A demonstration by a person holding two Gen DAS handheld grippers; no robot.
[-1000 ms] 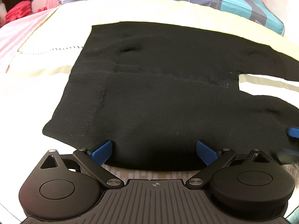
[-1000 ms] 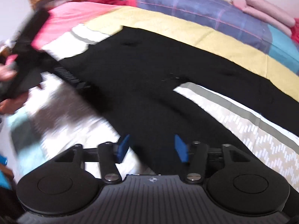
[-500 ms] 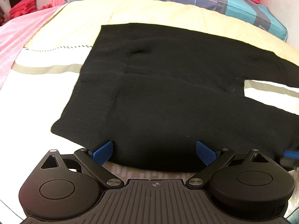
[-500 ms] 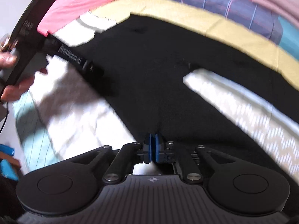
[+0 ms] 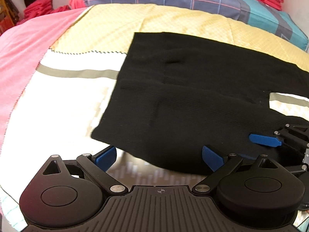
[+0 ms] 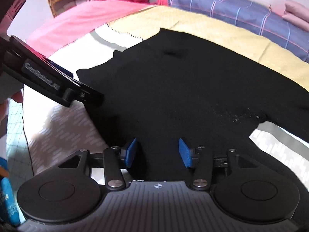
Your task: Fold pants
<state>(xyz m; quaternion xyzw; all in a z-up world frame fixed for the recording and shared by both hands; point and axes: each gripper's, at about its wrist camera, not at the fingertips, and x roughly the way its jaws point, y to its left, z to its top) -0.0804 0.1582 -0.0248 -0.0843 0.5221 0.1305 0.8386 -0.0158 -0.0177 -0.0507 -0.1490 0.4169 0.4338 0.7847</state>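
Left wrist view: my left gripper (image 5: 159, 155) hangs with jaws wide apart over the near edge of the black pants (image 5: 193, 100), which lie flat on the bed (image 5: 67, 89) across its yellow and white patchwork cover, nothing pinched; the right gripper (image 5: 270, 141) shows at the right edge, low on the fabric. Right wrist view: my right gripper (image 6: 157, 152) has its jaws opening, blue pads parted with pants cloth lying between them but not pressed, and the left gripper (image 6: 85, 96) reaches in from the left by the waistband corner, held by a hand (image 6: 11, 100).
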